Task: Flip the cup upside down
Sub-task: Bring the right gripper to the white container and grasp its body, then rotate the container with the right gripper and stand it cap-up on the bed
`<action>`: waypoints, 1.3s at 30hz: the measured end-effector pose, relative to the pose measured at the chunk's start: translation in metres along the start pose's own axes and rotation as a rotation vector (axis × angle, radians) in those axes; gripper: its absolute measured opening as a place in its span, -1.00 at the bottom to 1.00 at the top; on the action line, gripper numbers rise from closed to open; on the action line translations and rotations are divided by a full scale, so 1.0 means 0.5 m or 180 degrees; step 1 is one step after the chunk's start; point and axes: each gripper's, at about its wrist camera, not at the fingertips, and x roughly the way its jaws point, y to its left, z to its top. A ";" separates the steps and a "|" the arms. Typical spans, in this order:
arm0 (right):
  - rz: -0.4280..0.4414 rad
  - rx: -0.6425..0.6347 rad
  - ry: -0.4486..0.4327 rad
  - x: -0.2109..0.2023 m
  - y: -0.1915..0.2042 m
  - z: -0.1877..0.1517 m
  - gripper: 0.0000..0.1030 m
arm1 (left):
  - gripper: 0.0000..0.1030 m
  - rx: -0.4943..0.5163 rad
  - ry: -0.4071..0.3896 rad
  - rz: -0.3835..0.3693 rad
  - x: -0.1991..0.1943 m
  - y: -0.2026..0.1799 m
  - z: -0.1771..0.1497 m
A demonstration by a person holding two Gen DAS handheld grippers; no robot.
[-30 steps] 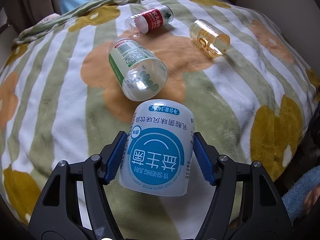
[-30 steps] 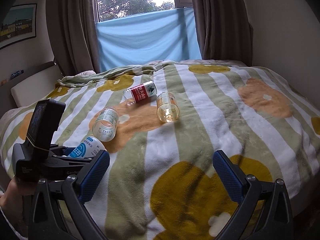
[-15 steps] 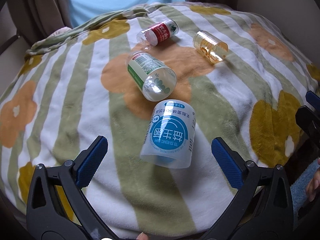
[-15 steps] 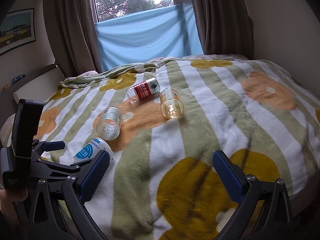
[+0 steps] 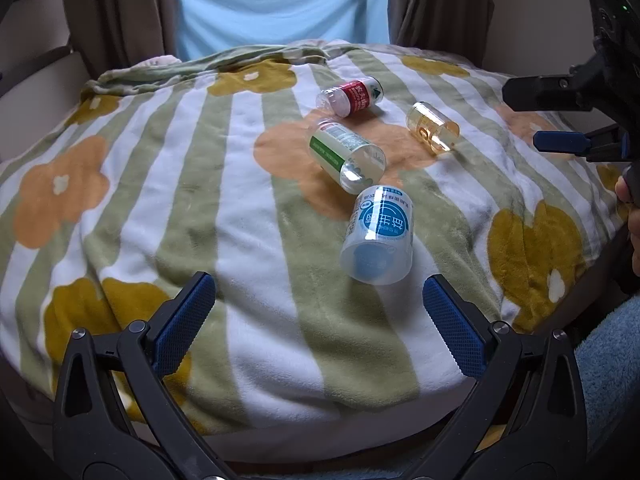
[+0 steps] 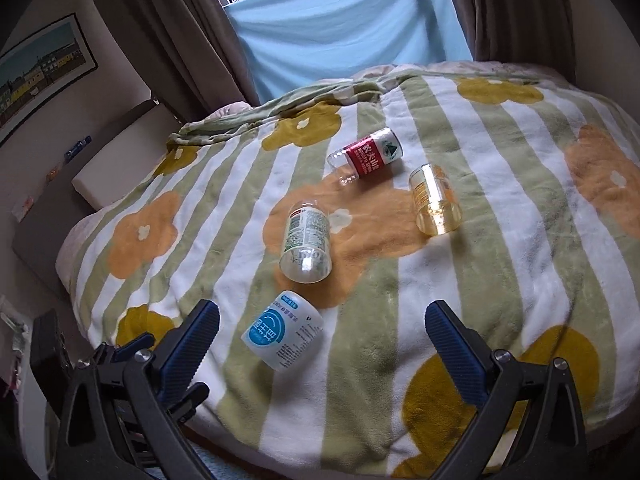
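Both the left gripper (image 5: 318, 316) and right gripper (image 6: 322, 338) gape empty. The blue-labelled clear plastic cup (image 5: 378, 240) lies near the bed's (image 5: 240, 208) front edge, just beside the green-labelled clear cup (image 5: 346, 154).

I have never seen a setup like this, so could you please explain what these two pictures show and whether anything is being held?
There is no robot here: a person holds a hand tool with two blue-padded fingers in each hand, and a camera on each tool looks forward along them. One picture is from the left gripper, the other from the right gripper. Both look down at a bed with a striped, flowered blanket. Four cups lie on their sides on it: a blue-label cup nearest, then a green-label cup, a red-label cup and an amber cup. Both grippers are open and hold nothing.
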 end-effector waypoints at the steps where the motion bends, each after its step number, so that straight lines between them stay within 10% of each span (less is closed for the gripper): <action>1: 0.0163 0.0201 0.0207 0.023 -0.007 0.014 1.00 | 1.00 -0.0009 -0.0023 -0.0001 -0.001 0.003 -0.005; 7: 0.0516 0.1176 0.1352 0.185 -0.033 0.032 1.00 | 1.00 -0.0104 -0.0084 -0.0065 0.007 0.024 -0.035; 15: 0.0143 0.1285 0.1674 0.300 -0.017 0.012 0.75 | 1.00 -0.0086 -0.0209 -0.0061 0.012 0.030 -0.055; 26: 0.0069 0.1520 0.1792 0.355 -0.032 0.001 0.18 | 1.00 -0.0146 -0.0123 -0.0194 0.037 0.039 -0.071; 39: 0.0134 0.0837 0.1098 0.289 -0.002 0.042 0.16 | 1.00 -0.0261 -0.0080 -0.0240 0.046 0.050 -0.080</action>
